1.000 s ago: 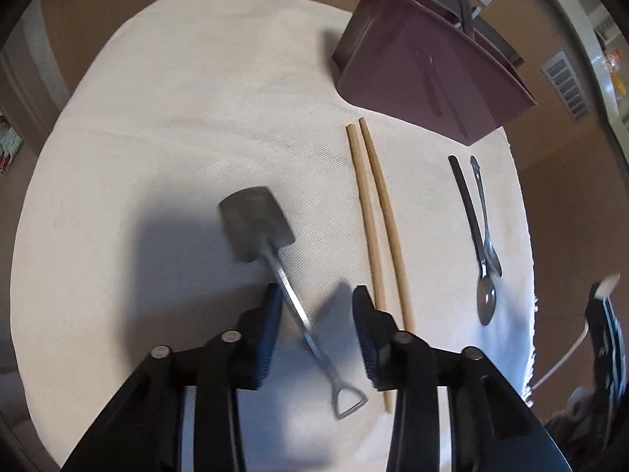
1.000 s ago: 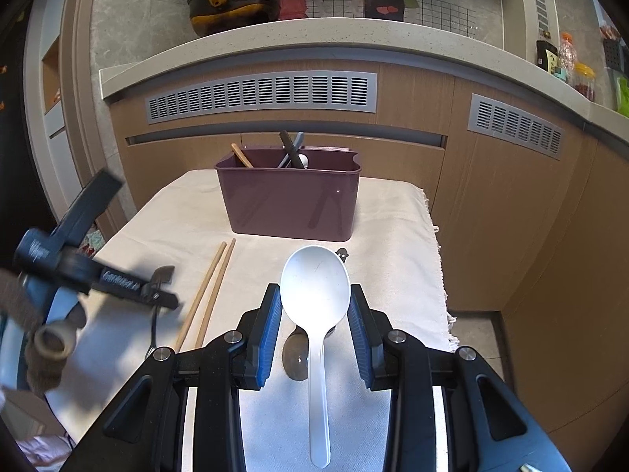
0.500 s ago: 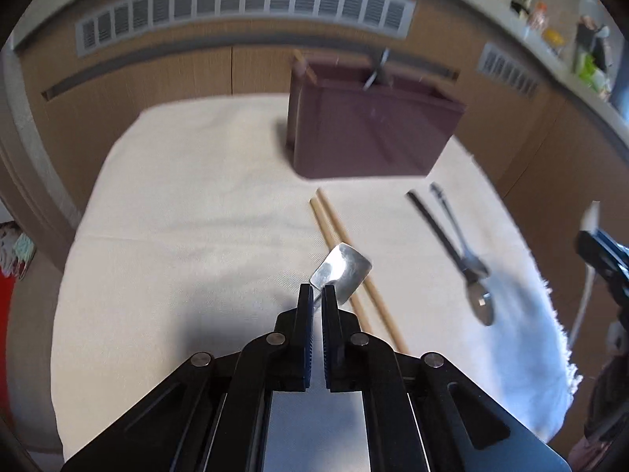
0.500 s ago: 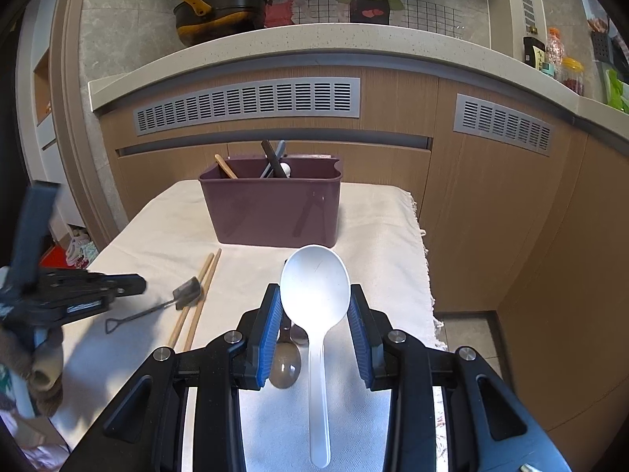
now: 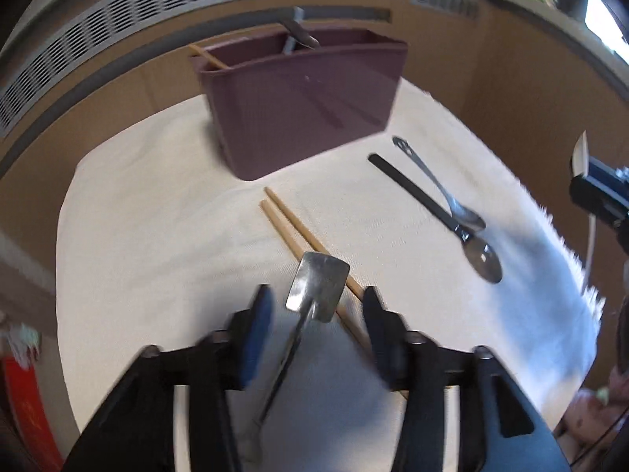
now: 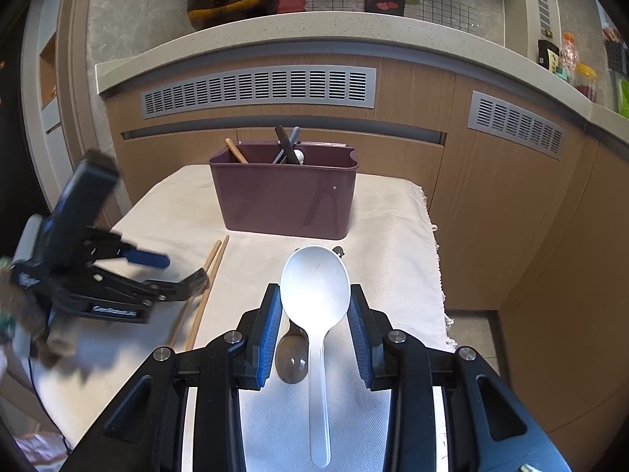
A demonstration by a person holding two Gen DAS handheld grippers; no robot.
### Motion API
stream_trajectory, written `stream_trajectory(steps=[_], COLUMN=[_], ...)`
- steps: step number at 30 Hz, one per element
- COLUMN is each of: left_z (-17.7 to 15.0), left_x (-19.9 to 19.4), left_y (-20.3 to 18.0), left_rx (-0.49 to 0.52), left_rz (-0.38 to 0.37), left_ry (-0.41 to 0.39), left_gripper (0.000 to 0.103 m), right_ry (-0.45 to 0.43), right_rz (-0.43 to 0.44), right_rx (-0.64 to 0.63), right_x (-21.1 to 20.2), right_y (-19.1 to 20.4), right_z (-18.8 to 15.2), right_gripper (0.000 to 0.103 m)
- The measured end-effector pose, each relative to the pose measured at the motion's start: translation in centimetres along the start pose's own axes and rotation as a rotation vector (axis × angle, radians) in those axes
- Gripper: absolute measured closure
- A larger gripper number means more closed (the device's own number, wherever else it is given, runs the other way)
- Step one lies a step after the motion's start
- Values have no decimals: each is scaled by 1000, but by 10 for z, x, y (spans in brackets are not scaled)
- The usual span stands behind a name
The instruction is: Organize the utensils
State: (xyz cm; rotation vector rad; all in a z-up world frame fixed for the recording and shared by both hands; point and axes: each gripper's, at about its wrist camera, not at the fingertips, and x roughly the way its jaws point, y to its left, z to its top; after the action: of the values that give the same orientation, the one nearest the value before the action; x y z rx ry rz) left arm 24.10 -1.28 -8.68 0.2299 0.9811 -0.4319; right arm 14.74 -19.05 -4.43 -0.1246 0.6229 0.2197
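A maroon utensil caddy (image 5: 302, 102) (image 6: 285, 196) stands at the back of the cloth-covered table with several utensils in it. My left gripper (image 5: 316, 306) is open; a small metal shovel-shaped spatula (image 5: 316, 289) lies between its fingers, not clamped. Two wooden chopsticks (image 5: 291, 228) (image 6: 212, 263) lie just beyond it. A black-handled spoon (image 5: 440, 212) and a metal spoon (image 5: 440, 188) lie to the right. My right gripper (image 6: 314, 310) is shut on the bowl of a white plastic spoon (image 6: 316, 306). The left gripper also shows in the right wrist view (image 6: 173, 279).
The white cloth (image 5: 157, 236) ends in a fringed right edge (image 6: 436, 275). Wooden cabinets with grey vents (image 6: 259, 88) rise behind the table under a stone counter. A metal spoon bowl (image 6: 291, 358) lies under my right gripper.
My left gripper closed on the metal spatula, lifted it, and has now opened again, so the spatula sits loose between its fingers. The right gripper keeps holding the white spoon, shifted slightly.
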Motion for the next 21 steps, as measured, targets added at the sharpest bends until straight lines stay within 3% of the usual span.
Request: stream_trajectory(steps=[3, 5, 7, 8, 12, 14, 18, 21], left_z=[8, 15, 22, 24, 15, 3, -13, -9], left_x=[15, 26, 35, 40, 33, 16, -40, -78], left_y=[-9, -9, -1, 4, 11, 10, 0, -5], left_rx=[111, 123, 75, 41, -39, -82, -151, -178], left_rz=[24, 9, -56, -86, -58, -62, -42, -39], left_ry=[58, 95, 125, 143, 111, 33, -201, -336], left_gripper=[44, 44, 49, 65, 70, 70, 70, 70], right_ry=[9, 17, 25, 27, 15, 10, 8, -23], right_rz=[-12, -26, -37, -41, -46, -38, -21, -1], right_rx=[6, 17, 27, 31, 56, 62, 59, 46], right_x=[2, 5, 7, 8, 6, 6, 10, 6], right_y=[-4, -9, -12, -13, -20, -21, -17, -11], right_z=[-1, -2, -3, -3, -3, -2, 5, 20], right_gripper=[71, 71, 71, 71, 71, 71, 71, 72])
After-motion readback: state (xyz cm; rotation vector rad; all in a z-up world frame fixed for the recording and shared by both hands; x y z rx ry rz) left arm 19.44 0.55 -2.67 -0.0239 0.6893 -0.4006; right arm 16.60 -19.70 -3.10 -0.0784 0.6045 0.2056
